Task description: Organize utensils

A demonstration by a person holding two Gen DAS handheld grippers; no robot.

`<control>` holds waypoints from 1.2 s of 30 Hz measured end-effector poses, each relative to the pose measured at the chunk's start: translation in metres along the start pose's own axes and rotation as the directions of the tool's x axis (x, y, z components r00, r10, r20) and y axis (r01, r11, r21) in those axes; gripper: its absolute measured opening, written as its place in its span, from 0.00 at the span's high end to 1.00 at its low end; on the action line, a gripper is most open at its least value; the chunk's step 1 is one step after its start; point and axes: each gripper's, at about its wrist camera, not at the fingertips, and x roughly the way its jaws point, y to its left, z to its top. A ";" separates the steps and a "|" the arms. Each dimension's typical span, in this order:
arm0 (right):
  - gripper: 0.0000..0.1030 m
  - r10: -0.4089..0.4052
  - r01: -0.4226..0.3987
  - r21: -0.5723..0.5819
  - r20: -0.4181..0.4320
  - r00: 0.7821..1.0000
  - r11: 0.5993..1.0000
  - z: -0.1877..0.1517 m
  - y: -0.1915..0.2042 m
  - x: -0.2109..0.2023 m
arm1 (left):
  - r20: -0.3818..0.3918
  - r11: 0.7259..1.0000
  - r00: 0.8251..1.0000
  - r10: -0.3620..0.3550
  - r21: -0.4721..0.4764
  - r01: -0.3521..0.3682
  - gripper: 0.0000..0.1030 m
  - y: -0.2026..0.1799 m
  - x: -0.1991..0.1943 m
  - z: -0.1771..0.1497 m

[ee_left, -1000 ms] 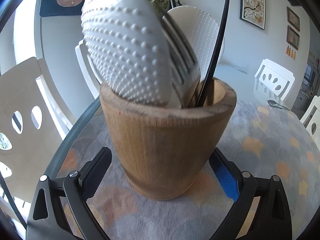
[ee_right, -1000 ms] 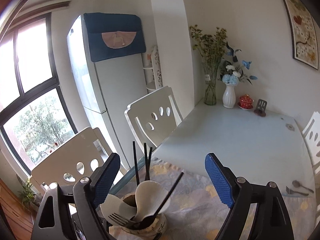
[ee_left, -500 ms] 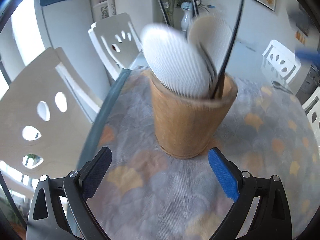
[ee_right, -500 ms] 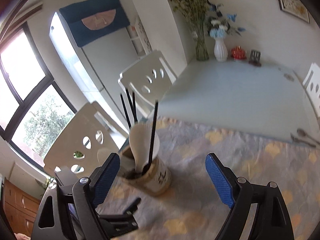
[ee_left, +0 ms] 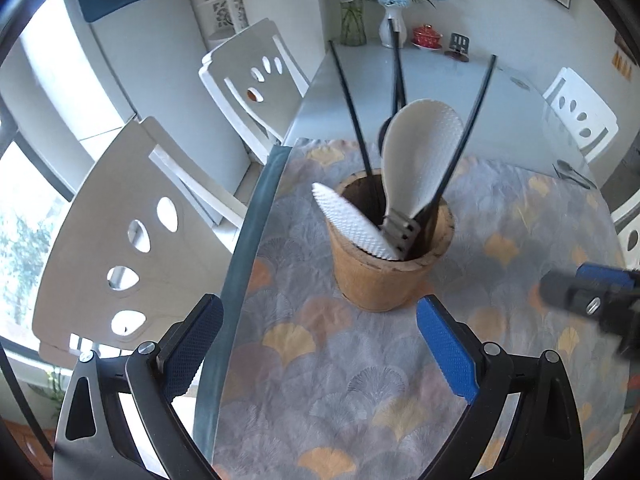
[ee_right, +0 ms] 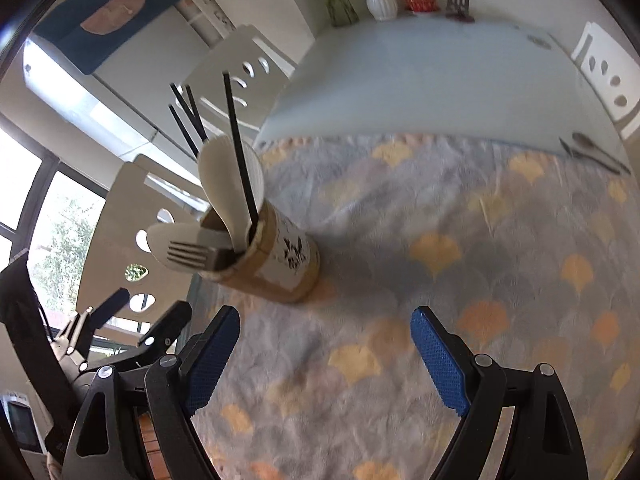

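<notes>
A wooden utensil holder stands on the patterned cloth, holding two white dimpled rice paddles, a metal fork and several black chopsticks. My left gripper hangs above and in front of it, open and empty. In the right wrist view the holder sits ahead and to the left of my right gripper, which is open, empty and points down at the cloth. A loose spoon and fork lie on the bare glass at the far right.
The cloth covers the near half of a glass table whose edge runs along the left. White chairs stand close beside that edge. A vase of flowers and a small red pot sit at the far end.
The left gripper has risen and drawn back from the holder, which stood between its fingers. The right gripper has come down and tilted toward the cloth, closer to the holder.
</notes>
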 end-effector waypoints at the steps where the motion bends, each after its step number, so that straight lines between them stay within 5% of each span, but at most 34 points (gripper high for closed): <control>1: 0.17 -0.009 0.009 0.001 -0.025 1.000 1.000 -0.001 0.001 0.003 | -0.003 1.000 1.000 -0.004 0.000 0.004 0.05 -0.001 -0.001 0.001; 10: 0.17 -0.004 0.005 0.002 -0.084 0.996 1.000 -0.009 0.002 0.011 | -0.029 1.000 1.000 0.003 0.025 -0.002 0.05 -0.012 0.001 0.009; 36: 0.17 0.049 -0.038 0.127 -0.082 0.995 0.991 -0.016 -0.012 0.021 | -0.067 0.998 0.997 0.050 0.034 -0.047 0.05 -0.016 0.020 0.007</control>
